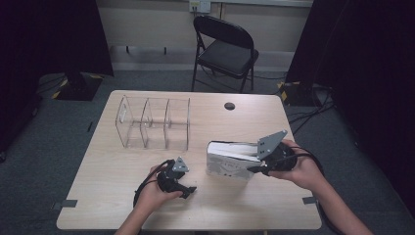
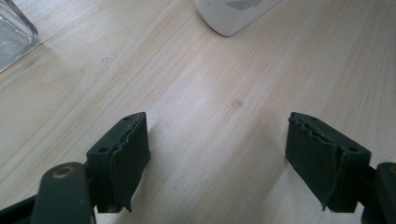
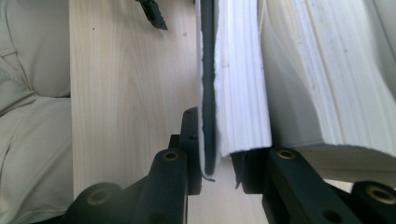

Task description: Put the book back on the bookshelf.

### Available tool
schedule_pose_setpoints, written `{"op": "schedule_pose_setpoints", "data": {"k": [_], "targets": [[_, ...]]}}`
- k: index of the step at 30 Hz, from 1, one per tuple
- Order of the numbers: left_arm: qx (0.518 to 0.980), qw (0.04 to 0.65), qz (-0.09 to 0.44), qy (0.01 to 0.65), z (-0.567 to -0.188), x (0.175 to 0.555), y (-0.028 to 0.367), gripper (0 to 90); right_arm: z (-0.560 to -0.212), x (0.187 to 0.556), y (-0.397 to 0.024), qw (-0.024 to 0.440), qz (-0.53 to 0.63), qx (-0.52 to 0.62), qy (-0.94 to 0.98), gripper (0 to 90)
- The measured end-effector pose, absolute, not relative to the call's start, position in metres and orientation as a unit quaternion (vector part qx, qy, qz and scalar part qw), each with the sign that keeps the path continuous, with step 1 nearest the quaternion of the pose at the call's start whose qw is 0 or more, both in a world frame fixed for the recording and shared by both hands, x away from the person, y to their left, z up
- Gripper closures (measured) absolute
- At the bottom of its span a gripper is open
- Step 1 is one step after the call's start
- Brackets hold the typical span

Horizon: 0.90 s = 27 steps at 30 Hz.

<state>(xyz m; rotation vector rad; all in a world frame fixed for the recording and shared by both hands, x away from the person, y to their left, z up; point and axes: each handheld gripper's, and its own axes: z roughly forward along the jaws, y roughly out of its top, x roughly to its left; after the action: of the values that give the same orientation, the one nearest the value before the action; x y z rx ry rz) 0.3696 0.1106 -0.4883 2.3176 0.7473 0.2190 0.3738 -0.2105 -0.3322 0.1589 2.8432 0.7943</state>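
Two tongs: both worked over the counter (image 1: 147,205).
Right tongs (image 3: 217,175): clamped on the cover and a sheaf of pages of the book (image 1: 230,161), probably to lift it.
Book: lay at counter centre-right, near the clear organizer (image 1: 154,122).
Left tongs (image 2: 217,158): wide apart, holding nothing, waiting beside the book.

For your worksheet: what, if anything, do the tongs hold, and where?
The right tongs pinch the book by its cover and some pages at one end; the left tongs hold nothing.
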Motion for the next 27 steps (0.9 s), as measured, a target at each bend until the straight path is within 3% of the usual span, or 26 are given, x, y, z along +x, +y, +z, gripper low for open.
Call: {"op": "schedule_pose_setpoints", "data": {"k": [27], "targets": [[0.891, 0.345, 0.085, 0.282, -0.484, 0.369, 0.109, 22.1, -0.327, 0.402, -0.211, 0.048, 0.25, 0.108, 0.961, 75.1]]}}
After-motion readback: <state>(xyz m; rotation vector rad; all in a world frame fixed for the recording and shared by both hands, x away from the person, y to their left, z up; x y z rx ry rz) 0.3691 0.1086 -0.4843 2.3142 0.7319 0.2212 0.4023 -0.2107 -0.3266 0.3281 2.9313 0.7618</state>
